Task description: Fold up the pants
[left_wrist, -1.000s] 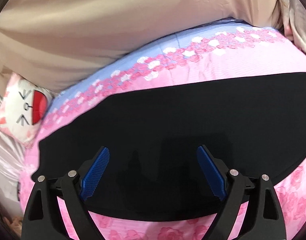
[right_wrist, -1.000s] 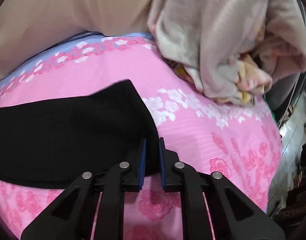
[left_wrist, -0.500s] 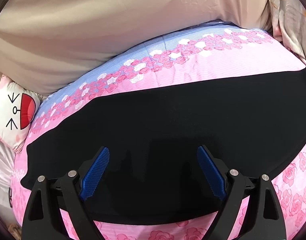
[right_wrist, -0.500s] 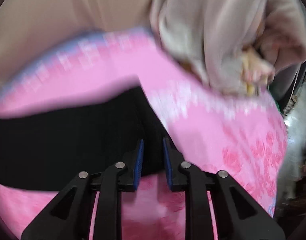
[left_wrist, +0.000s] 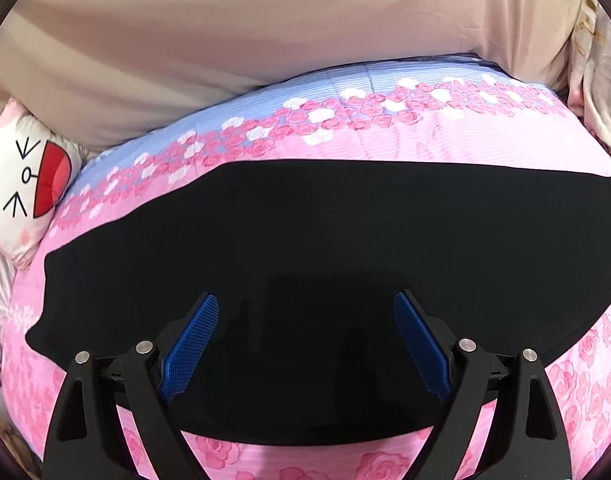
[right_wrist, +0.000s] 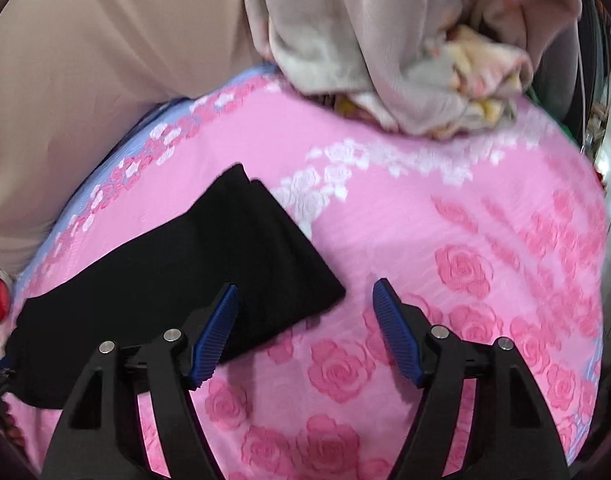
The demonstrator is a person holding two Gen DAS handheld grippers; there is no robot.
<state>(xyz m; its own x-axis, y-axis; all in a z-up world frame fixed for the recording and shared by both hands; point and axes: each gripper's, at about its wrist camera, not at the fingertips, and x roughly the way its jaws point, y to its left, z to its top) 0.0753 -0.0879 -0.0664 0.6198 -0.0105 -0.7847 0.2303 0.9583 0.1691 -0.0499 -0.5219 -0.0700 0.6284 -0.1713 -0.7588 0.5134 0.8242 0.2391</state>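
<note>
Black pants (left_wrist: 305, 248) lie flat in a long band across a pink rose-print bed sheet (left_wrist: 425, 140). My left gripper (left_wrist: 305, 320) is open and empty, hovering over the middle of the pants near their front edge. In the right wrist view the pants' right end (right_wrist: 225, 256) lies flat with a corner pointing between the fingers. My right gripper (right_wrist: 305, 308) is open and empty, just above that corner, its left finger (right_wrist: 217, 328) over the cloth.
A cartoon-face pillow (left_wrist: 25, 184) lies at the bed's left end. A heap of beige and floral blankets (right_wrist: 385, 48) sits at the bed's far right. A beige curtain or cover (left_wrist: 225, 40) hangs behind the bed. The bed's right edge (right_wrist: 597, 240) drops off.
My right gripper was shut on the pants' right end and has opened, letting the cloth go, and has drawn back to the right. My left gripper stayed open and shifted slightly over the pants.
</note>
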